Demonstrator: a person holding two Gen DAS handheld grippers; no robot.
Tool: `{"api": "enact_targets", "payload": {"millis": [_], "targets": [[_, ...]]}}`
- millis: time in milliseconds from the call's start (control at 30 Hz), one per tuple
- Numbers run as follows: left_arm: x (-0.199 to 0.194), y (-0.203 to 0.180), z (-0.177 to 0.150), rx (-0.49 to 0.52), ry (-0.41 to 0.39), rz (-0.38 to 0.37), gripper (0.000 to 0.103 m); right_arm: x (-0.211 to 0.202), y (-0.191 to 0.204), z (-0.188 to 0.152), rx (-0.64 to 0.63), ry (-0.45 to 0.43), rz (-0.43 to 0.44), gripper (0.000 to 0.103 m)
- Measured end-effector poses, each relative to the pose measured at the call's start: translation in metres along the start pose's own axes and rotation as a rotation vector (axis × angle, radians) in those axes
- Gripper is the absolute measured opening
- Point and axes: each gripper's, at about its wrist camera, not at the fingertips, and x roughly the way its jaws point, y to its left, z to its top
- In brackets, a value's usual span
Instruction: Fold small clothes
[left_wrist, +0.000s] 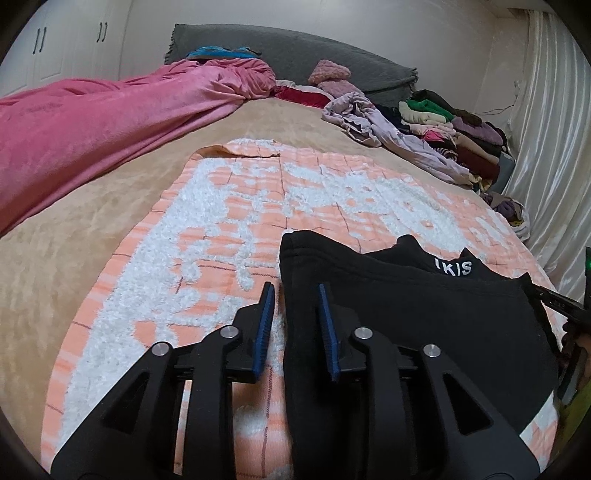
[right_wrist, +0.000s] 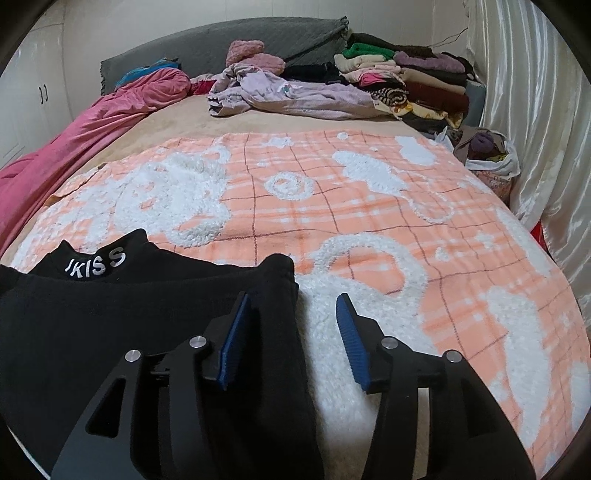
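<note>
A black garment with white lettering at its collar lies flat on an orange-and-white checked blanket spread on the bed. My left gripper hovers at the garment's left edge. The edge sits between the blue pads, and blanket shows between the left pad and the cloth, so the gripper is open. My right gripper stands open wider at the garment's right edge. Its left pad is over the black cloth and its right pad is over bare blanket.
A pink duvet runs along the bed's left side. At the back right, beside the grey headboard, are a crumpled lilac garment and a stack of folded clothes. A white bag of clothes stands by the curtain.
</note>
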Motion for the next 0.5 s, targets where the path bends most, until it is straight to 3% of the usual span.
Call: {"api": "enact_targets", "payload": {"millis": [300, 500], "targets": [[-0.027, 0.01, -0.001, -0.025, -0.051, 0.06, 0.032, -0.042, -0.01, -0.016, 0.036, -0.066, 0.024, 0.052], [-0.053, 0.009, -0.005, -0.06, -0.083, 0.031, 0.042, -0.075, -0.01, -0.035, 0.023, -0.1, 0.061, 0.055]]}}
